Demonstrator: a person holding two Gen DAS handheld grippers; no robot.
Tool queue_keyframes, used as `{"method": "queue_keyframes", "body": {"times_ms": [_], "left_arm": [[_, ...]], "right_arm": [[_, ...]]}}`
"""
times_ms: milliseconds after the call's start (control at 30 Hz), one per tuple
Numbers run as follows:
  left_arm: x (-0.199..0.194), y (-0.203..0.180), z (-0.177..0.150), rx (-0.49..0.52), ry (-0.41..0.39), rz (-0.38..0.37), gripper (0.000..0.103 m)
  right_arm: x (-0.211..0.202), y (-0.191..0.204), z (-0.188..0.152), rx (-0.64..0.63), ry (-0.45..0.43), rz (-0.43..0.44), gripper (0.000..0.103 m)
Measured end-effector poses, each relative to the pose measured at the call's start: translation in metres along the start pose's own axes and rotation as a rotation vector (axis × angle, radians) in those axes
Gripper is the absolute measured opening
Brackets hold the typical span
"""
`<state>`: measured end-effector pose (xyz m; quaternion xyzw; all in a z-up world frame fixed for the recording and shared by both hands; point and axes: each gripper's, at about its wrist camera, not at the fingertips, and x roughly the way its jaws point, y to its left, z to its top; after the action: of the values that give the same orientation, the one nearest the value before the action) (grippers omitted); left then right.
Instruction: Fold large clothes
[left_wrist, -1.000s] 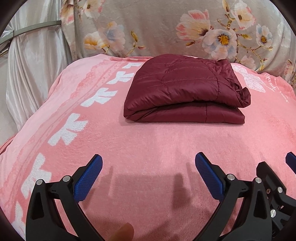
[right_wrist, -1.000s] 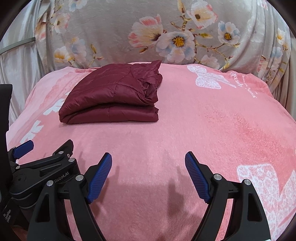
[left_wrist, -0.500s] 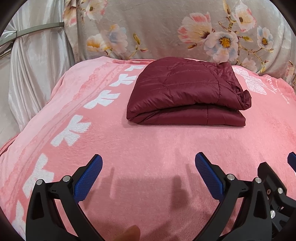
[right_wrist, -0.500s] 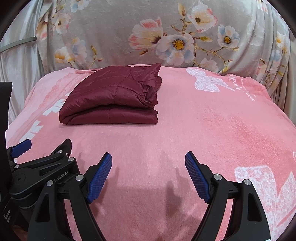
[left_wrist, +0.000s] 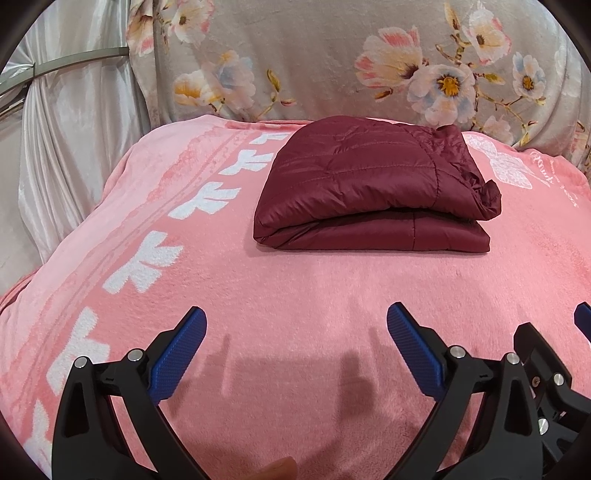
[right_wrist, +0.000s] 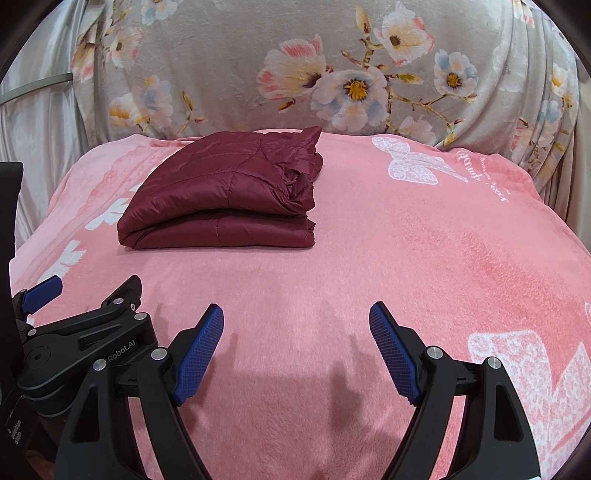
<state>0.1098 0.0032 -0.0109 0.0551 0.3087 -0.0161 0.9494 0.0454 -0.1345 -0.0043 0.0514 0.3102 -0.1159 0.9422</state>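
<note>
Fold looks done from here: maroon quilted jacket (left_wrist: 373, 184) sits as a compact stacked bundle on the far part of the pink blanket (left_wrist: 295, 288). I've got left gripper (left_wrist: 295, 347) and right gripper (right_wrist: 295, 345) spread apart, empty, near edge, well clear of it; nothing left I can see

Home bedrm: pink blanket (left_wrist: 295, 295), floral cover (right_wrist: 258, 66).

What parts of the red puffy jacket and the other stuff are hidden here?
- Folded dark red quilted jacket: its inner layers and underside, hidden by its own folds in both views.
- White writing on the pink fleece blanket: too small to read.
- Fingertip: cut off by the left view's bottom edge.
</note>
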Motion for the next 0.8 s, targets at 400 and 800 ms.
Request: {"method": "queue_keyframes", "body": {"times_ms": [400, 800], "left_arm": [[-0.0008, -0.0003, 0.0001, 0.001, 0.001, 0.002, 0.092], [-0.0012, -0.0002, 0.0004, 0.000, -0.001, 0.000, 0.091]], "right_arm": [[-0.0008, 0.0012, 0.0002, -0.003, -0.002, -0.004, 0.079], [-0.0012, 0.0005, 0.0007, -0.005, -0.003, -0.007, 0.079]]}}
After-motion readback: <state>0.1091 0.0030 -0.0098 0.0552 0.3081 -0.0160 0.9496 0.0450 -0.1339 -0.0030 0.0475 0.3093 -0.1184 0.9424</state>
